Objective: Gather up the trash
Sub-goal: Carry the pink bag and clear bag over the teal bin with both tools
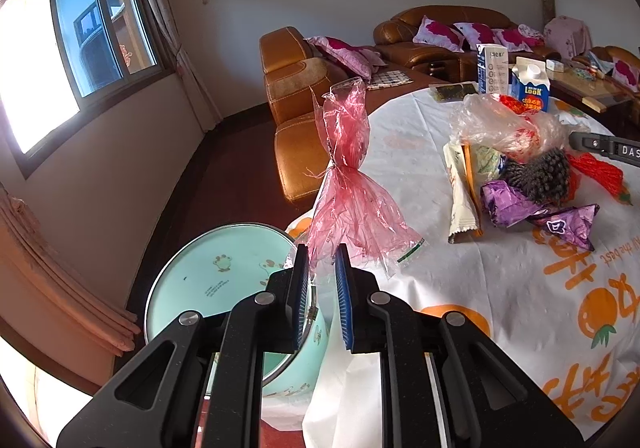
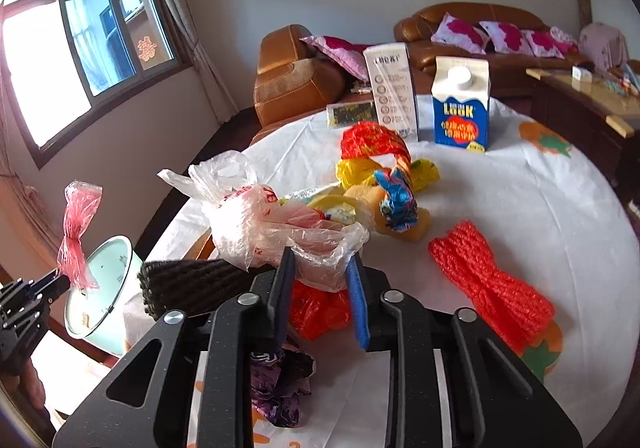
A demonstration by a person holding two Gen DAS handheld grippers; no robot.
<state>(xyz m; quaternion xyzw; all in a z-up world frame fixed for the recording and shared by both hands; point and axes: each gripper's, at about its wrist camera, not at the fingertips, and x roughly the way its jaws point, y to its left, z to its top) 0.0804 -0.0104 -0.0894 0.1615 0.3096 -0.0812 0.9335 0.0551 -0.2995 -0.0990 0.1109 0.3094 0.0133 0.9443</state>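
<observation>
Covering the round counter (image 2: 520, 208), a white cloth printed with oranges is seen, loaded with litter; beside its near left edge a pale green bin (image 1: 208, 284) stands on the floor with its mouth tipped toward the left gripper (image 1: 322, 268). That gripper is held narrow, clamped on the lower corner of a pink cellophane wrapper (image 1: 348, 184), whose long axis rises away from the fingertips, pinched at a waist midway. The bin lies just below and to the left of the wrapper, so the left hand is judged nearer for the drop, which turns on shifting the wrapper leftward over the rim.

The right gripper (image 2: 320, 280) is seen part-closed around the hem of a clear plastic bag (image 2: 280, 232); the bag lies between the pads, but pressing contact cannot be told.

Counted on the counter: two cartons (image 2: 460, 104), one red foam net (image 2: 492, 280), one purple foil wrapper (image 1: 540, 212), one dark bristly brush (image 1: 540, 176), one beige sachet (image 1: 460, 200), one dark flat packet (image 2: 352, 114).
</observation>
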